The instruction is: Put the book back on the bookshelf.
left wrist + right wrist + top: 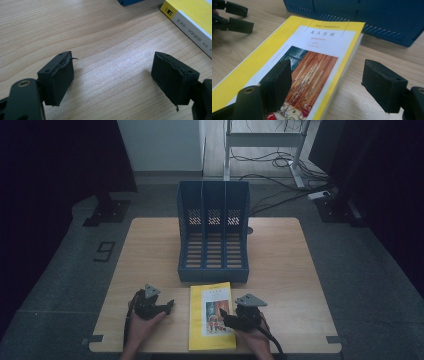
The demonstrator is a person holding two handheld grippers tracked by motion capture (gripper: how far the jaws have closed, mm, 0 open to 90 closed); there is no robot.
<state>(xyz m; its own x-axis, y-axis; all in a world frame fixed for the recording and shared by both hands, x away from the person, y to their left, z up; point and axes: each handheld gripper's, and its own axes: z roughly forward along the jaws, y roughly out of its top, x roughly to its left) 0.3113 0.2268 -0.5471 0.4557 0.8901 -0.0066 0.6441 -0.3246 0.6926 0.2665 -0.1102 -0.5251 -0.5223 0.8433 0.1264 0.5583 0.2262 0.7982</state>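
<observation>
A yellow book (202, 320) with a white picture cover lies flat near the table's front edge, just in front of a blue three-slot file rack (213, 195). My right gripper (225, 316) is open at the book's right edge. In the right gripper view (329, 80) one jaw hovers over the cover (317, 50) and the other over bare wood beside it. My left gripper (169, 306) is open left of the book, holding nothing. In the left gripper view (112, 77) its jaws stand wide over the wood, with the book's spine (192, 17) at the upper right.
The rack's slots look empty, and its front base (374, 15) sits just beyond the book. The wooden table (150, 250) has bare room on both sides of the rack. Cables and a desk frame (265, 140) lie on the floor behind.
</observation>
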